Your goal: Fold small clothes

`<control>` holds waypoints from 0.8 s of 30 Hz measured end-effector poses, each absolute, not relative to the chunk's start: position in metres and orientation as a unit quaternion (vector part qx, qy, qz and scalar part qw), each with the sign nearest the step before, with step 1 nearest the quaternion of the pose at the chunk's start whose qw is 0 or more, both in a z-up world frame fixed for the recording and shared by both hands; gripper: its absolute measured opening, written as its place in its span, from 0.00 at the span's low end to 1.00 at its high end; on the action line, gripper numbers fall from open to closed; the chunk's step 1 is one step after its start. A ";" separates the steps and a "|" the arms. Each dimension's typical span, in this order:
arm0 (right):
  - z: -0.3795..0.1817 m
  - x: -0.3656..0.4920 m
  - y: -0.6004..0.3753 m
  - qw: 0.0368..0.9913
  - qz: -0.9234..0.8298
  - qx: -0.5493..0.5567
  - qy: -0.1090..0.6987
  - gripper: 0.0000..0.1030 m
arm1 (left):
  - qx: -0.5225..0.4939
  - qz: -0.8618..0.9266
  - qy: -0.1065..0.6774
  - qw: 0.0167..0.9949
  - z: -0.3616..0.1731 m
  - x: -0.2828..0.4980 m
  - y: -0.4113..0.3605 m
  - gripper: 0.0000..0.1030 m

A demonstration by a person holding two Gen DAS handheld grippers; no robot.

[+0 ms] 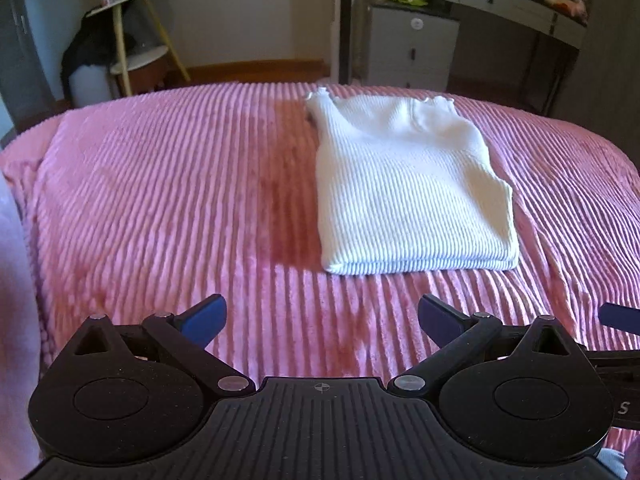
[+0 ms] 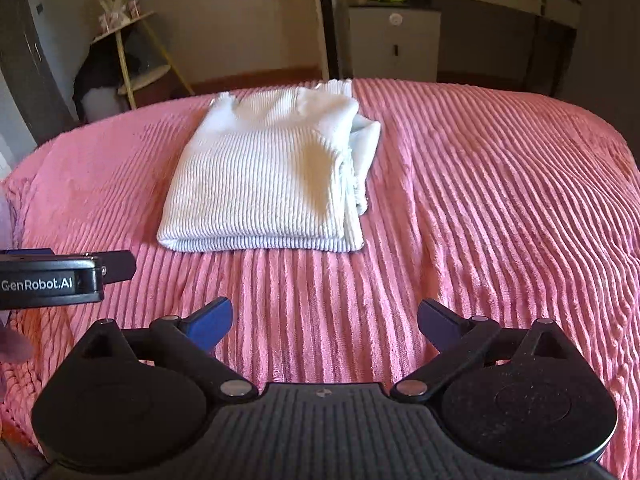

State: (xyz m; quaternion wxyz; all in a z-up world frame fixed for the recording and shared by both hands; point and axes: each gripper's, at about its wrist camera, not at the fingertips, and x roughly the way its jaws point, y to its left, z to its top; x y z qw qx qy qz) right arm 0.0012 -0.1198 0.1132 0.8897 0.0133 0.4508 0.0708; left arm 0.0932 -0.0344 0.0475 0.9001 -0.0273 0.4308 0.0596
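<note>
1. Right wrist view: right gripper (image 2: 325, 322) released, jaws wide, nothing between; left gripper (image 1: 322, 318) likewise empty.
2. White knit top (image 2: 268, 176) lies folded near the pink bedspread's (image 2: 500, 208) far edge.
3. Fold looks done; maybe tidy the loose right edge.

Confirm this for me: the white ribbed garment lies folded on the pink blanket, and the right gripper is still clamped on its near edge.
Not clamped. In the right wrist view the right gripper is open and short of the white ribbed garment, which lies folded on the pink blanket.
</note>
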 end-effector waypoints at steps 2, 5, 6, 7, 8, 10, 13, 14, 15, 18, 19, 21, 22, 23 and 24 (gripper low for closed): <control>0.115 0.003 -0.118 0.891 0.064 0.004 0.450 0.96 | -0.023 0.056 0.431 0.900 0.047 0.095 -0.036 1.00; 0.117 0.006 -0.118 0.891 0.045 0.000 0.453 0.96 | -0.024 0.055 0.432 0.900 0.047 0.096 -0.038 1.00; 0.118 0.007 -0.118 0.890 0.038 -0.002 0.454 0.96 | -0.027 0.054 0.434 0.899 0.046 0.096 -0.038 1.00; 0.118 0.008 -0.119 0.890 0.035 -0.003 0.454 0.96 | -0.030 0.053 0.437 0.897 0.046 0.096 -0.037 1.00; 0.120 0.008 -0.119 0.890 0.037 -0.003 0.454 0.96 | -0.035 0.051 0.441 0.896 0.045 0.096 -0.037 1.00; 0.122 0.008 -0.119 0.891 0.041 0.001 0.453 0.96 | -0.043 0.048 0.446 0.893 0.045 0.096 -0.035 1.00; 0.126 0.007 -0.118 0.893 0.043 0.004 0.449 0.96 | -0.045 0.048 0.445 0.893 0.046 0.094 -0.035 1.00; 0.127 0.007 -0.117 0.893 0.042 0.002 0.448 0.96 | -0.043 0.050 0.444 0.894 0.047 0.094 -0.036 1.00; 0.128 0.007 -0.117 0.893 0.043 0.000 0.448 0.96 | -0.041 0.051 0.444 0.894 0.048 0.093 -0.036 1.00; 0.131 0.006 -0.115 0.894 0.045 -0.002 0.446 0.96 | -0.037 0.051 0.444 0.894 0.050 0.091 -0.035 1.00; 0.132 0.004 -0.114 0.894 0.046 -0.003 0.445 0.96 | -0.037 0.052 0.444 0.894 0.051 0.090 -0.035 1.00; 0.134 0.003 -0.113 0.896 0.048 -0.003 0.442 0.96 | -0.040 0.053 0.444 0.894 0.052 0.089 -0.034 1.00; 0.135 0.002 -0.113 0.897 0.048 -0.003 0.440 0.96 | -0.042 0.054 0.443 0.894 0.053 0.089 -0.033 1.00; 0.135 0.002 -0.113 0.897 0.048 -0.003 0.439 0.96 | -0.043 0.054 0.443 0.894 0.053 0.089 -0.033 1.00; 0.135 0.002 -0.113 0.897 0.048 -0.003 0.439 0.96 | -0.042 0.054 0.443 0.894 0.053 0.088 -0.033 1.00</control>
